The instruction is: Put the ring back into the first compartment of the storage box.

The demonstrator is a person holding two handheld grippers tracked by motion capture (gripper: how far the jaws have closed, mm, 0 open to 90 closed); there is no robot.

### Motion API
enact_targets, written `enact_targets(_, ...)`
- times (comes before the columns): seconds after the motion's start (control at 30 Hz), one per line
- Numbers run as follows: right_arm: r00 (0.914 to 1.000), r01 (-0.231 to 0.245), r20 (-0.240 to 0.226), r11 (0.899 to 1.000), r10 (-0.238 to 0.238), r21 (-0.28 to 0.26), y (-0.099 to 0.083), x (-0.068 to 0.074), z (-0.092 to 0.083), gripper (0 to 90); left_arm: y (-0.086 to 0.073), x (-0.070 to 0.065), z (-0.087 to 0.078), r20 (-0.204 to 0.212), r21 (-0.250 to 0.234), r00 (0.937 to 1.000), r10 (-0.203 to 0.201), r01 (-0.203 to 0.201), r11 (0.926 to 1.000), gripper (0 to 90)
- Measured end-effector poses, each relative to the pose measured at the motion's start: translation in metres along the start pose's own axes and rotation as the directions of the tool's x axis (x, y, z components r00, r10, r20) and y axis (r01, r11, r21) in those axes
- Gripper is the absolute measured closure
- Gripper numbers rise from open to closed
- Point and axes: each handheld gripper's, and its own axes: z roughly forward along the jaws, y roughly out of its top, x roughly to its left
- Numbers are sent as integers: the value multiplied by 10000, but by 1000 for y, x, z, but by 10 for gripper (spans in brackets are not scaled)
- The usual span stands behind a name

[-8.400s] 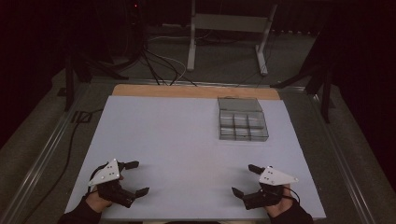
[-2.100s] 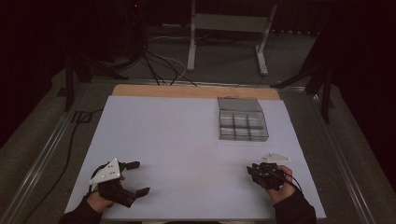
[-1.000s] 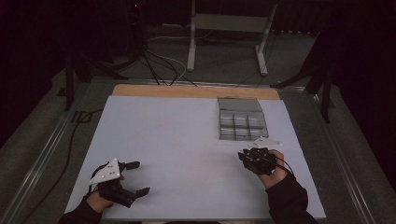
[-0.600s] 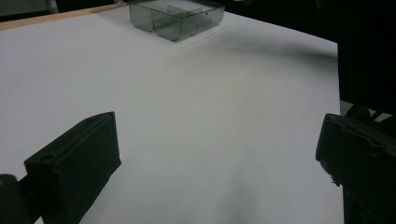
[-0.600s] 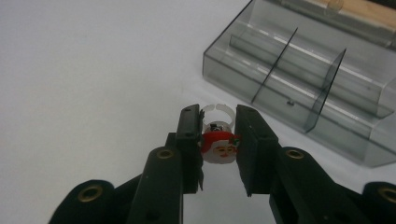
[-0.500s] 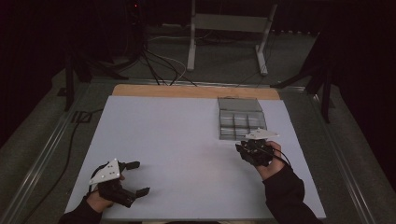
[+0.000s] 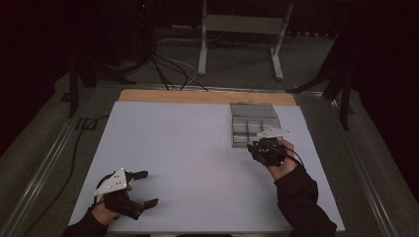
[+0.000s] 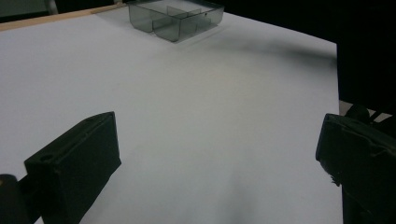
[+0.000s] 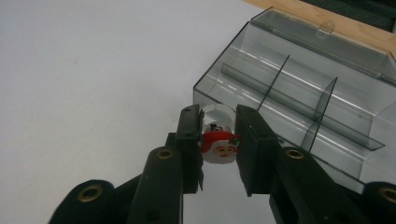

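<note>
The right gripper (image 9: 218,135) is clenched on a small round Santa-face charm with a red hat (image 9: 219,148), seen between its black jaws in the right gripper view, just short of the near wall of a smoky clear plastic compartment box (image 9: 299,88). From above, that gripper (image 7: 267,148) sits at the box (image 7: 254,121) near the white bench's (image 7: 188,148) far right corner, the charm hidden. The left gripper (image 7: 141,187), jaws spread and empty, rests by the near left corner.

Right gripper (image 9: 218,140) jaws clamped on a small Santa-face charm (image 9: 218,148), just before the near wall of a smoky clear divided organizer box (image 9: 299,88), white tabletop (image 9: 84,70) beneath
</note>
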Motion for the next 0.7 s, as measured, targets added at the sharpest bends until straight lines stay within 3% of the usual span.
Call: enact_targets(0.7, 9992, -117, 377, 9998, 112, 135, 31, -18, 20, 714, 0, 0, 0, 3, -3, 10000, -9, 9, 10000, 5)
